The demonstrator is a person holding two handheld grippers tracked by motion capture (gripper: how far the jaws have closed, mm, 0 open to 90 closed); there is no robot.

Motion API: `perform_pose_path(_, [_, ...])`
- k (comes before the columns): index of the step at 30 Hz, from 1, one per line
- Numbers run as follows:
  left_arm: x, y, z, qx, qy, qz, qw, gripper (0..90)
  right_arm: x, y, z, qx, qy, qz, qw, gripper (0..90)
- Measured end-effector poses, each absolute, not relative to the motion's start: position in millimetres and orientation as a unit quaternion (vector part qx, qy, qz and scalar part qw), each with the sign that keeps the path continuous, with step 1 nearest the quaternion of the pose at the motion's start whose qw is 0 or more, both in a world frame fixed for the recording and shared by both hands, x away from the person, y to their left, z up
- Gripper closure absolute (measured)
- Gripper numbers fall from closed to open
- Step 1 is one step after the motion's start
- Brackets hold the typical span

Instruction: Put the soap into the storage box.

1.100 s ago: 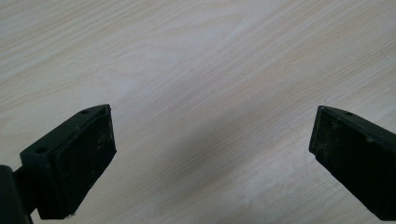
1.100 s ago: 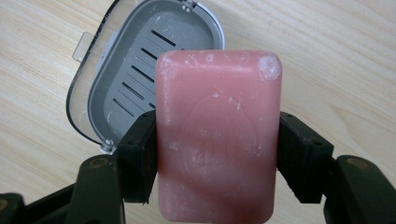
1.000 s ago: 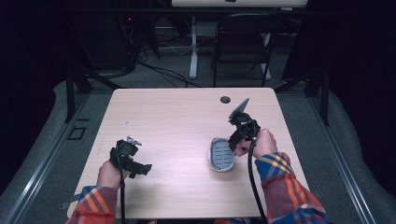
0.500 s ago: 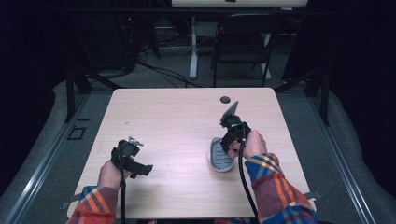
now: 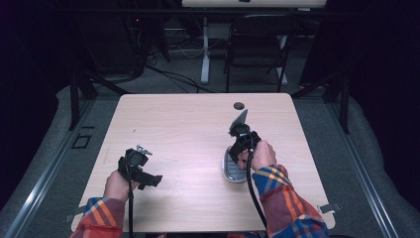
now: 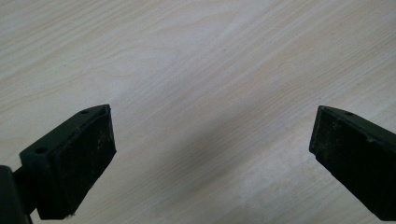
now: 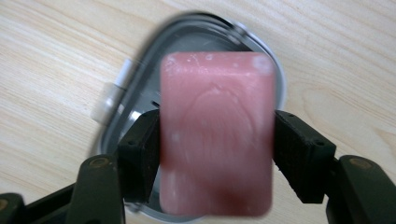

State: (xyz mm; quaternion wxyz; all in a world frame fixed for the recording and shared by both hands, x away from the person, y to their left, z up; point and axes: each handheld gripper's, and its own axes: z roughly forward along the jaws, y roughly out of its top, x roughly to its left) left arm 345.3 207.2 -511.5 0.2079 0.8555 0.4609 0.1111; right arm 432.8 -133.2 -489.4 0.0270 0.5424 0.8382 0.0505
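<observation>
I have a pink bar of soap (image 7: 215, 135) pinched in my right gripper (image 7: 215, 149). The two black jaws press on its long sides, one on each. The soap is a fat block with round corners. It looks smooth and a bit waxy, with small white specks and a faint curved mark on its face.

Right under the soap is a shiny metal soap dish (image 7: 119, 112). The dish has round corners, a raised rim and slots in its bottom. It looks hard and slick. A little white tab sticks out from one side of it. From the high view, the dish (image 5: 233, 171) sits on the tabletop (image 5: 193, 129) toward the near right part, close to the near edge, and my right gripper (image 5: 241, 141) hangs just over it.

I think I am at the step of putting the soap in the dish. I can't tell if the soap is touching the dish or not. Next I would go down slowly, keep the soap flat, and let go only when it rests inside the rim.

My left gripper (image 6: 212, 154) is spread wide with nothing in it. It hovers over bare, pale wood with wavy lines, near the near left corner (image 5: 134, 166).
</observation>
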Motion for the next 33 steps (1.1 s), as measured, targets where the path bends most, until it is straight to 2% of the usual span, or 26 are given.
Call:
perform_pose_path(4, [345, 207, -512, 0.856, 0.460, 0.112, 0.207, 0.0, 431, -135, -485, 0.551, 0.832, 0.063, 0.028, 36.5])
perform_pose_path(9, [345, 207, -512, 0.856, 0.460, 0.112, 0.206, 0.0, 429, -141, -483, 0.553, 0.829, 0.079, -0.006, 43.2])
perform_pose_path(11, [346, 207, -512, 0.858, 0.458, 0.110, 0.205, 0.0, 427, -142, -482, 0.547, 0.833, 0.084, -0.016, 43.4])
perform_pose_path(15, [346, 207, -512, 0.858, 0.458, 0.108, 0.204, 0.0, 421, -144, -475, 0.533, 0.840, 0.105, -0.009, 42.2])
perform_pose_path(18, [346, 206, -513, 0.859, 0.457, 0.108, 0.204, 0.0, 417, -147, -468, 0.502, 0.857, 0.113, -0.014, 38.8])
perform_pose_path(27, [345, 206, -513, 0.859, 0.457, 0.107, 0.204, 0.0, 400, -169, -455, 0.468, 0.872, 0.146, 0.011, 24.1])
perform_pose_path(31, [345, 206, -512, 0.858, 0.457, 0.108, 0.205, 0.0, 394, -180, -451, 0.464, 0.872, 0.152, 0.023, 13.4])
perform_pose_path(33, [345, 206, -512, 0.858, 0.457, 0.110, 0.207, 0.0, 392, -186, -451, 0.458, 0.876, 0.149, 0.030, 11.3])
